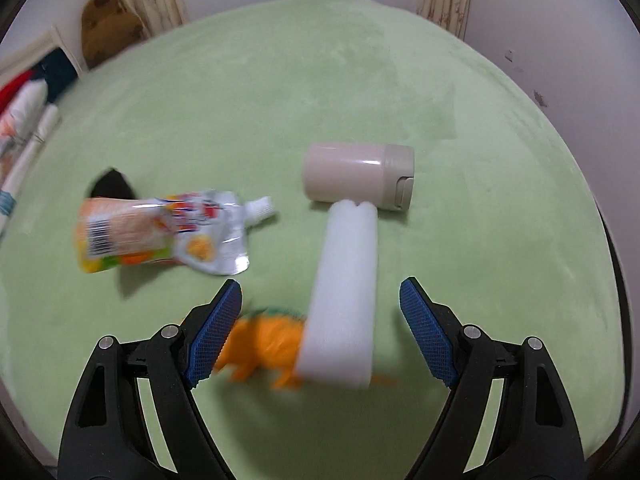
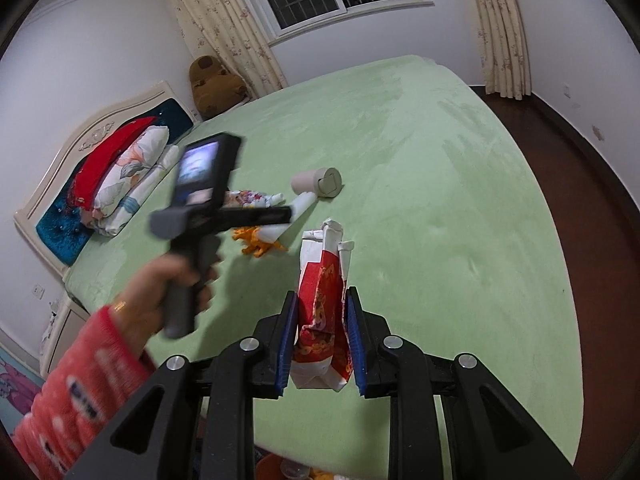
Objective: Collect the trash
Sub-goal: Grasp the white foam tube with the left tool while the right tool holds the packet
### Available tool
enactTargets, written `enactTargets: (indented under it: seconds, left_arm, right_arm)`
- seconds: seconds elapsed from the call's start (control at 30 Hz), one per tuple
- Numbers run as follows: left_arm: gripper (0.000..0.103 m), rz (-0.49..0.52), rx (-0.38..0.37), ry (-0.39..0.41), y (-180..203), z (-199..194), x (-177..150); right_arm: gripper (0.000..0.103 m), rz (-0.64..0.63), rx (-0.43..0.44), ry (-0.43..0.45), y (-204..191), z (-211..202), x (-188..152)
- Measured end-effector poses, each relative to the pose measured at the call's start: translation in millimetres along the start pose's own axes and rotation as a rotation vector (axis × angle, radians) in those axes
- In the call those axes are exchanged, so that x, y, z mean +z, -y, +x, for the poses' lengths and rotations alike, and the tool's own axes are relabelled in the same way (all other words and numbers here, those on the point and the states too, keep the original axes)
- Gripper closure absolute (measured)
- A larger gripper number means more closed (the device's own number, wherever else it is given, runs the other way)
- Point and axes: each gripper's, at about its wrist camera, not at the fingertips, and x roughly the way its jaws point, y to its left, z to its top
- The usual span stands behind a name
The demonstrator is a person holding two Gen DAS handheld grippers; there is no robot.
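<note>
My left gripper (image 1: 320,300) is open above the green bed (image 1: 320,80). Between its fingers lies a white foam strip (image 1: 344,304) across an orange plush toy (image 1: 264,340). A crumpled foil drink pouch (image 1: 160,232) lies to the left. A beige lidded cup (image 1: 356,178) lies on its side beyond the strip. My right gripper (image 2: 322,300) is shut on a red and white paper bag (image 2: 322,308), held upright. The left gripper tool (image 2: 200,208) and the hand holding it show in the right wrist view, over the pouch (image 2: 248,198), strip (image 2: 296,210), toy (image 2: 256,244) and cup (image 2: 318,182).
Pillows and a red blanket (image 2: 116,172) lie by the headboard (image 2: 60,184) at the left. A brown plush cushion (image 2: 212,84) sits in the far corner. Dark wooden floor (image 2: 580,184) lies right of the bed. Curtains and a window are behind.
</note>
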Motion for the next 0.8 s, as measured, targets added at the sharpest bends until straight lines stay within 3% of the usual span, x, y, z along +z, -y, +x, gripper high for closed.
enactTargets:
  seconds: [0.03, 0.1, 0.17, 0.33, 0.6, 0.8]
  left_arm:
    - [0.032, -0.021, 0.005, -0.014, 0, 8, 1]
    - [0.061, -0.030, 0.008, -0.033, 1, 20, 1]
    - [0.081, -0.041, 0.014, -0.040, 0, 25, -2]
    - [0.086, -0.043, -0.017, -0.009, -4, 12, -7]
    - [0.087, 0.028, 0.001, 0.131, -7, -61, -25]
    - [0.087, 0.096, 0.004, 0.217, -13, -127, -81]
  right_arm:
    - [0.079, -0.002, -0.004, 0.004, 0, -2, -1]
    - [0.079, -0.008, -0.015, 0.015, -1, -4, -2]
    - [0.079, -0.006, -0.010, 0.017, 0, -5, -3]
    - [0.079, -0.016, -0.013, 0.010, -3, 0, -8]
    - [0.079, -0.026, 0.014, -0.009, -15, 1, -12]
    - [0.079, -0.060, 0.030, -0.012, -29, -3, -23]
